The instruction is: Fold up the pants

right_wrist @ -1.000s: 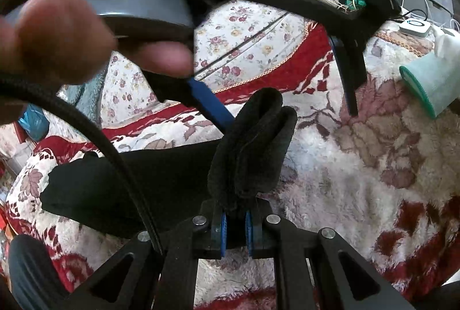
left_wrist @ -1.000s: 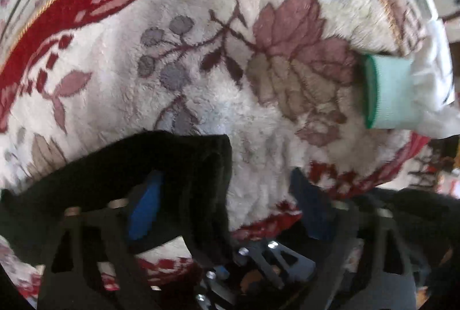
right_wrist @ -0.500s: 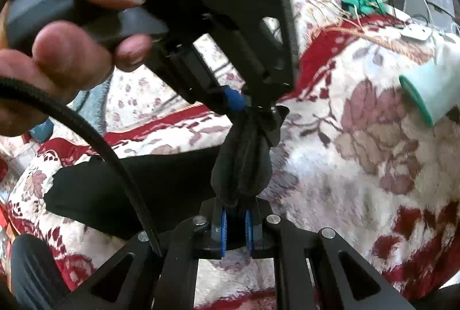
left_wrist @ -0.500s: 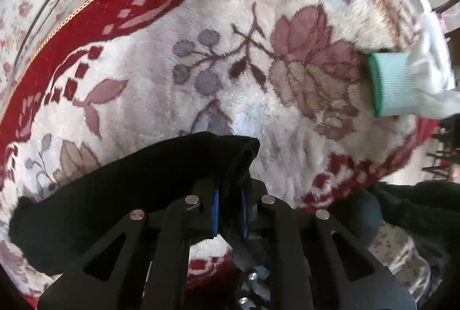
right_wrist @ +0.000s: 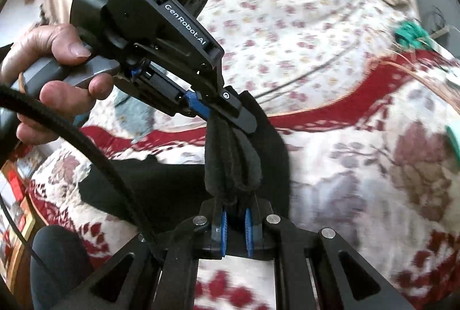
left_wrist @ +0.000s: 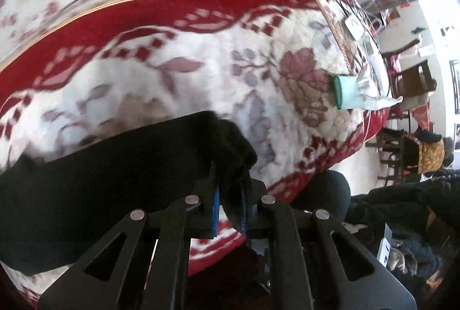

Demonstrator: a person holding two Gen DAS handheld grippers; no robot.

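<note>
Both hand-held grippers have hold of the black fleecy pants, which lie partly on the plush cream-and-red flowered blanket covering the bed. The left hand-held gripper has its jaws nearly together, clamped on a bunched edge of the dark cloth that rises between its blue pads. From the other side, that same tool shows gripped in a person's hand, pinching the top of a thick roll of the fabric.

The right hand-held gripper is likewise narrowed onto the lower end of that roll, so the cloth hangs stretched between the two tools while the rest trails back over the blanket towards the left. Holding two points of one edge like this looks meant to keep the layers aligned as the end is carried over the body of the pants for a fold.

A mint-green ribbed cuff on white cloth lies well apart, near the blanket's far edge.
</note>
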